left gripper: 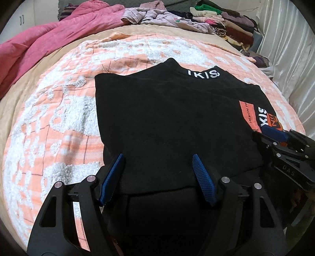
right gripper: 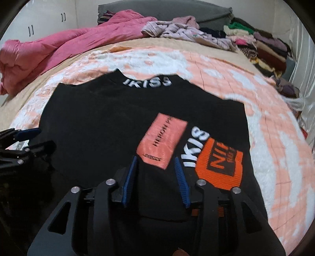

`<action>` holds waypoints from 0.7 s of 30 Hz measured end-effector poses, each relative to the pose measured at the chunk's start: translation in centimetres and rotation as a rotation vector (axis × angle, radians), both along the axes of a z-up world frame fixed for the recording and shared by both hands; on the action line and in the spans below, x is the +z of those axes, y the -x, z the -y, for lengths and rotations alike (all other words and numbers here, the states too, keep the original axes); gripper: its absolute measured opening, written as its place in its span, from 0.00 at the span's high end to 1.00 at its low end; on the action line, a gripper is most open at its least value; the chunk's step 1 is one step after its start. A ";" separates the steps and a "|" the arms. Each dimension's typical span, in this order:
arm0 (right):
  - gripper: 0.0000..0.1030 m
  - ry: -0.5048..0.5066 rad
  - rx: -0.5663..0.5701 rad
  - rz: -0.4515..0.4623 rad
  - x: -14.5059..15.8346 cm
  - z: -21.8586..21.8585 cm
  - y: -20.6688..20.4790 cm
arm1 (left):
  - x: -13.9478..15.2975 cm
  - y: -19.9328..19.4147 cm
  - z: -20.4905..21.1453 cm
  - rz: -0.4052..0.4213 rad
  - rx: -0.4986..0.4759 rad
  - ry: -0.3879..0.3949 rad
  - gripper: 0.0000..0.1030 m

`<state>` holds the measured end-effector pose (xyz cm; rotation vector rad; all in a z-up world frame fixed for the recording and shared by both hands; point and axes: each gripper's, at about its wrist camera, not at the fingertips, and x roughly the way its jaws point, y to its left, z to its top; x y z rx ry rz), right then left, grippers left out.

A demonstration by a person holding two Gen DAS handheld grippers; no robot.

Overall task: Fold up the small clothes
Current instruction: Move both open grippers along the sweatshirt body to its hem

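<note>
Clothes in a loose lilac heap (left gripper: 157, 15) and a stack of folded garments (left gripper: 232, 25) lie along the far edge of the bed, with a pink quilt (left gripper: 49, 37) bunched toward its far left corner. Nearer, on the orange-and-white blanket (left gripper: 59, 110), the black top (left gripper: 167, 110) lies flat with its collar away from the cameras and its lower hem at the near edge. The left gripper (left gripper: 158, 159) is over the hem, jaws wide apart and not pressing the cloth. The right gripper (right gripper: 155, 163) is over the hem near the printed patches, jaws partly apart with black cloth showing between them, pads not pinching it. Only the right wrist view shows the orange patch (right gripper: 218, 167) whole and white cupboard doors (right gripper: 45, 21) behind; the left view shows a pale curtain (left gripper: 291, 59) along the right edge. Bare blanket stays free left and right of the top.
</note>
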<state>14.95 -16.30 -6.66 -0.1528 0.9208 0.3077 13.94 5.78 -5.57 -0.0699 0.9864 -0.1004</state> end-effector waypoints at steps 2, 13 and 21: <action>0.64 -0.029 -0.007 -0.013 -0.4 0.7 -0.2 | 0.0 0.0 -0.1 0.001 0.000 0.003 0.38; 0.60 -0.062 -0.024 0.001 0.3 0.7 0.9 | 0.3 0.3 -0.4 0.000 0.008 0.007 0.38; 0.53 -0.107 -0.003 0.007 1.2 1.0 2.6 | 0.8 0.6 -0.3 0.000 0.014 0.014 0.38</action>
